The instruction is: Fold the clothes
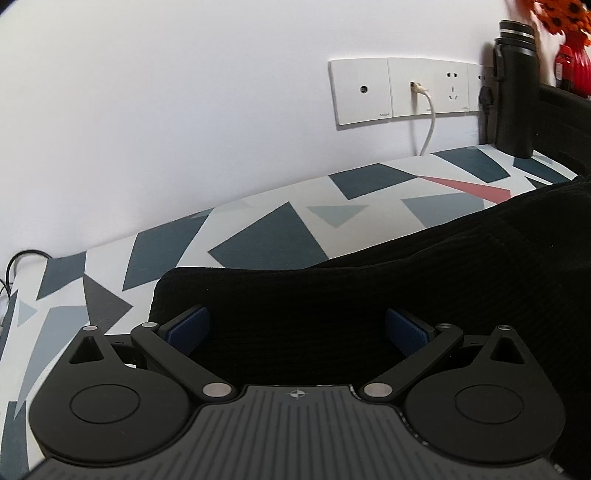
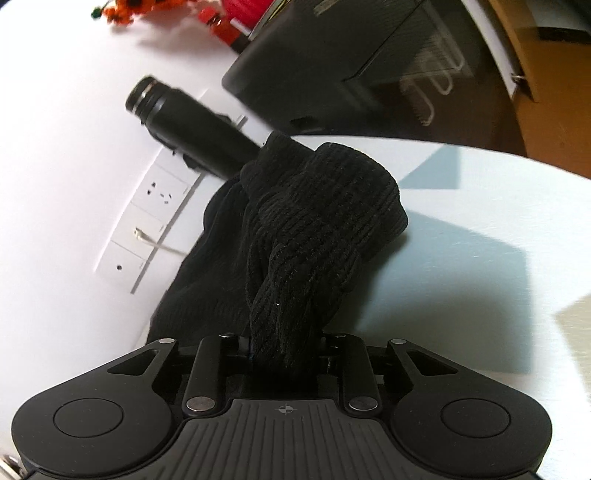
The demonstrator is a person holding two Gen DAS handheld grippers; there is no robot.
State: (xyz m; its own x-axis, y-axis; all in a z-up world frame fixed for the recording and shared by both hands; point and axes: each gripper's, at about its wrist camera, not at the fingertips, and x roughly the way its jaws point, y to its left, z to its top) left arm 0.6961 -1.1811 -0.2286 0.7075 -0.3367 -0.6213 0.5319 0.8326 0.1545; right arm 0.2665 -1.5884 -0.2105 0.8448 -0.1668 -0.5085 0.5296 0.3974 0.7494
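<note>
The left gripper [image 1: 297,328] stands wide open, its two blue pads [image 1: 188,328] spread apart over the near edge of a black ribbed garment [image 1: 424,280], gripping nothing. That one garment lies on the surface [image 1: 258,236], which wears a cloth of grey, dark teal and one red shape on white. In the left wrist view the garment's rounded corner sits just ahead of the left pad, and its far edge runs up and to the right towards a black flask [image 1: 515,92]. Beyond that edge a broad band of patterned cloth lies bare up to the wall [image 1: 166,110], where the surface ends; more bare cloth spreads to the left of the garment's corner, down to the surface's left edge, where dark cables [image 1: 14,266] curl.

The right gripper [image 2: 284,350] is closed on a bunched fold of the same black garment [image 2: 317,229], the knit rising out of the pinched jaws and lifted off the surface [image 2: 480,277]. To the right of that bunch the surface is bare out to its curved edge.

On the wall: a row of four white socket plates [image 1: 402,90], one white cable [image 1: 428,122] plugged in. One flask stands at the garment's far end, beside a dark box or case [image 2: 332,66]. One red vase [image 1: 574,70] with orange flowers [image 1: 561,14] sits behind it.
</note>
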